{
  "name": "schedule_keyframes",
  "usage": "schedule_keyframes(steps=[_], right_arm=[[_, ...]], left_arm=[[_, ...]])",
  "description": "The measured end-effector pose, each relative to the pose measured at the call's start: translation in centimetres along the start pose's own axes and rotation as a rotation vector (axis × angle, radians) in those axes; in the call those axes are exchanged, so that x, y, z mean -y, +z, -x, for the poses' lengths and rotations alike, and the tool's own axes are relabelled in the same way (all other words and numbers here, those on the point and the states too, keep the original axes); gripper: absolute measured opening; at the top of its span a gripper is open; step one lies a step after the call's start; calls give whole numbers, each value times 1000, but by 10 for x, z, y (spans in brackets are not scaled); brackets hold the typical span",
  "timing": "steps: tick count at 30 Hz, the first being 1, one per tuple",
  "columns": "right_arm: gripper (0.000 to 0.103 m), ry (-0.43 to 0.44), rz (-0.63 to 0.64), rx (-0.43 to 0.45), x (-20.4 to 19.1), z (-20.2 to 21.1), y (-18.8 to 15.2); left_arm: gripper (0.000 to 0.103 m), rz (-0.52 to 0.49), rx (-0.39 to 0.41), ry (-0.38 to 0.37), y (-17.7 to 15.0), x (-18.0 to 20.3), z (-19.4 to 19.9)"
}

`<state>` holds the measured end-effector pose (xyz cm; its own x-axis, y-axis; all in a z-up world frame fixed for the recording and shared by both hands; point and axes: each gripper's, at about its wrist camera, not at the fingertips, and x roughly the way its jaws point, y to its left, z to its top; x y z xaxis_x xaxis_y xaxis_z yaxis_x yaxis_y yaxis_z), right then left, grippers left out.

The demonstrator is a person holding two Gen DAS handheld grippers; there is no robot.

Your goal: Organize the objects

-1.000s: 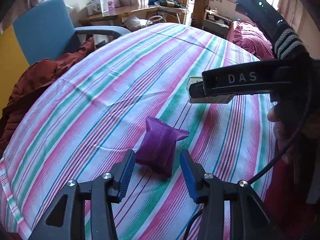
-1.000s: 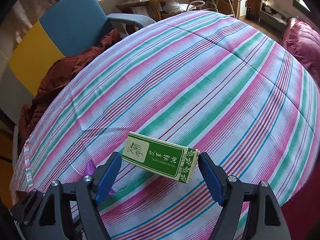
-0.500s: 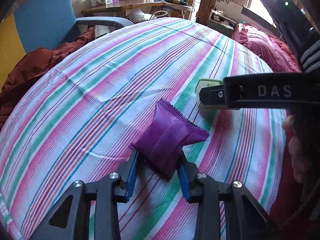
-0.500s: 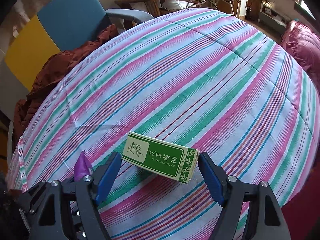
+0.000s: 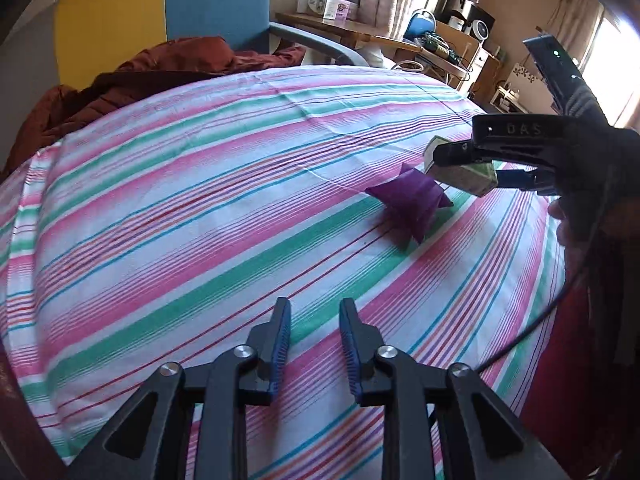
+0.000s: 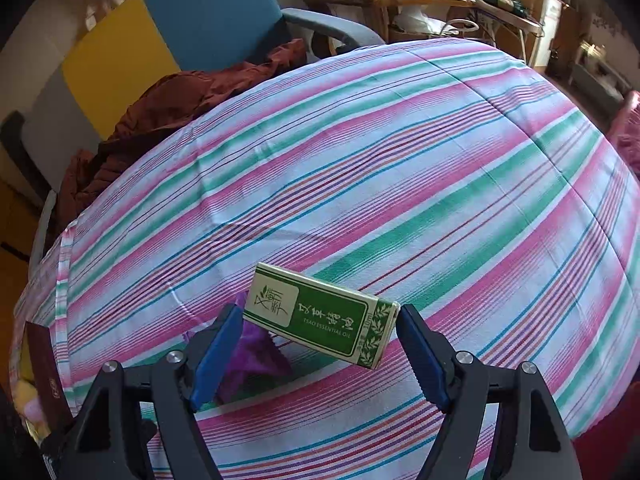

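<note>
A small rectangular cardboard box (image 6: 325, 316), green and cream with leaf print and the words "TSAO ESSENTIAL OIL" on its face, was held lengthwise between the two blue-padded fingers of the right gripper (image 6: 320, 350). The fingers pinched the box at its short ends and kept it raised above the bed. In the left wrist view the same box (image 5: 464, 174) appeared at the right, clamped in that black gripper (image 5: 480, 164), its near end tipped slightly downward.

Directly beneath and just beside the box lay a crumpled purple foil snack packet (image 5: 410, 200) with crimped ends. It rested on the cloth, and from the right wrist view only part of it (image 6: 256, 354) showed behind the left finger (whether box and packet touched could not be told).

The left gripper (image 5: 314, 344) sat low in its own view, well apart from the packet. Its blue-padded fingers stood slightly parted, with a narrow gap between them and nothing in it.

Everything rested on a bedsheet (image 5: 200, 208) striped in pink, green, white and thin blue lines, lightly wrinkled. At the sheet's far edge lay a rumpled rust-brown quilted garment (image 6: 168, 120). Behind it stood a blue padded armchair (image 6: 216, 12) with a grey armrest, next to a yellow panel (image 5: 108, 36). Further back was a wooden desk (image 6: 384, 0) carrying small boxes.
</note>
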<state>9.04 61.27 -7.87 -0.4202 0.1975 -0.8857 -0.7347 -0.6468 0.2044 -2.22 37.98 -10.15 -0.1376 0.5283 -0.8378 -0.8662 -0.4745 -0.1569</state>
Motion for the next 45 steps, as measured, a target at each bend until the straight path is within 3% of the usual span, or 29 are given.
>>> schedule_keyframes(steps=[5, 12, 20, 26, 33, 38, 45], right_arm=[[79, -12, -79, 23, 18, -1, 13], [79, -20, -95, 5, 11, -12, 19], [79, 2, -176, -10, 26, -13, 17], [79, 20, -163, -14, 19, -17, 18], [79, 17, -197, 0, 26, -12, 18], [79, 33, -232, 14, 31, -8, 18], [79, 52, -304, 35, 45, -3, 17]], left_arm=[[37, -161, 6, -10, 13, 26, 7], [43, -324, -7, -65, 52, 60, -5], [48, -516, -108, -120, 89, 90, -45], [48, -556, -192, -129, 100, 96, -78], [48, -512, -173, -165, 103, 94, -80], [48, -587, -142, -140, 103, 89, -61], [48, -713, -181, -191, 111, 111, -72]])
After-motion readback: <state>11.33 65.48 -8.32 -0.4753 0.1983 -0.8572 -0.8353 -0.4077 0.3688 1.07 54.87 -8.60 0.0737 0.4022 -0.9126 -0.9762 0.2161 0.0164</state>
